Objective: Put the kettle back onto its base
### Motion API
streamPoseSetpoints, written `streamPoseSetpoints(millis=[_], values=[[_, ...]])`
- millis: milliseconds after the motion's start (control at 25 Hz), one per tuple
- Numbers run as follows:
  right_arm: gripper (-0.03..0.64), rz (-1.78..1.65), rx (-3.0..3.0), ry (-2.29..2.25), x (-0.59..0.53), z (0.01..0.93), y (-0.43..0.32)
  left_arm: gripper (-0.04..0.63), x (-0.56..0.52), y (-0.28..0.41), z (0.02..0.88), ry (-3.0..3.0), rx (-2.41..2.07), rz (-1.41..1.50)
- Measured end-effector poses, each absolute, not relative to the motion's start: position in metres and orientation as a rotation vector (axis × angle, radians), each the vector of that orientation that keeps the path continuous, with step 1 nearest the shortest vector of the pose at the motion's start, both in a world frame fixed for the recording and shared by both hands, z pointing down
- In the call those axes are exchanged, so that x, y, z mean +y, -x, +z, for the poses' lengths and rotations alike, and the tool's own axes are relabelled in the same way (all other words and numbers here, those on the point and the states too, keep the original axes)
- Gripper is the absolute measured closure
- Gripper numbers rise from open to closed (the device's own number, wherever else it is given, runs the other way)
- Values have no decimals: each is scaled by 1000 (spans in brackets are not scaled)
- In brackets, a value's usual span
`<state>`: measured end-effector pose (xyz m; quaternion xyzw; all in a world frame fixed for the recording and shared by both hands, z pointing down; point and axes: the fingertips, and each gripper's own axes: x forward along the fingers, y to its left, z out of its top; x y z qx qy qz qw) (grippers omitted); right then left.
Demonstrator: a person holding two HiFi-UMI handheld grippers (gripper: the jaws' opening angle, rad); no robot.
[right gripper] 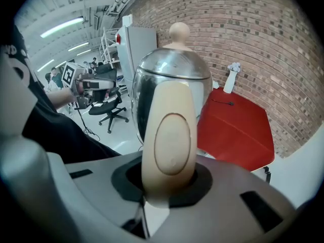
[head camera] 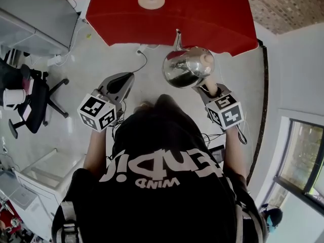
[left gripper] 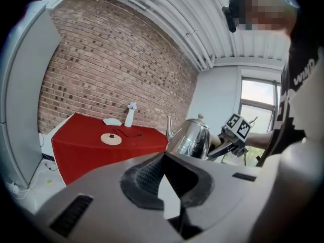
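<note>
A shiny steel kettle [head camera: 187,67] with a cream handle [right gripper: 169,140] hangs in the air in front of the red table [head camera: 212,19]. My right gripper [head camera: 206,87] is shut on that handle, and the kettle body [right gripper: 174,80] fills the right gripper view. The round cream base [head camera: 151,0] lies on the table, far from the kettle; it also shows in the left gripper view as a base [left gripper: 111,139] with a cord. My left gripper [head camera: 126,77] hovers to the kettle's left, jaws together with nothing in them. The kettle [left gripper: 192,138] shows beyond its tips.
A white bottle [left gripper: 130,114] and a small white dish [left gripper: 112,121] stand at the table's back by the brick wall. A tall white cabinet [left gripper: 23,100] stands left of the table. A black office chair [head camera: 35,97] and low white shelves [head camera: 45,171] are at the left.
</note>
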<state>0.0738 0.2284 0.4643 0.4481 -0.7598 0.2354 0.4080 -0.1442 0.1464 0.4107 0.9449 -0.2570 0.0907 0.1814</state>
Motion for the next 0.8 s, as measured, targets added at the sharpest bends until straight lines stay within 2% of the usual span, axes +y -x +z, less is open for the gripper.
streamPoseSetpoints(millis=[800], values=[[548,581,-1926,-1191,183,457,-70,586,109,150,414,-2675,-694,259]])
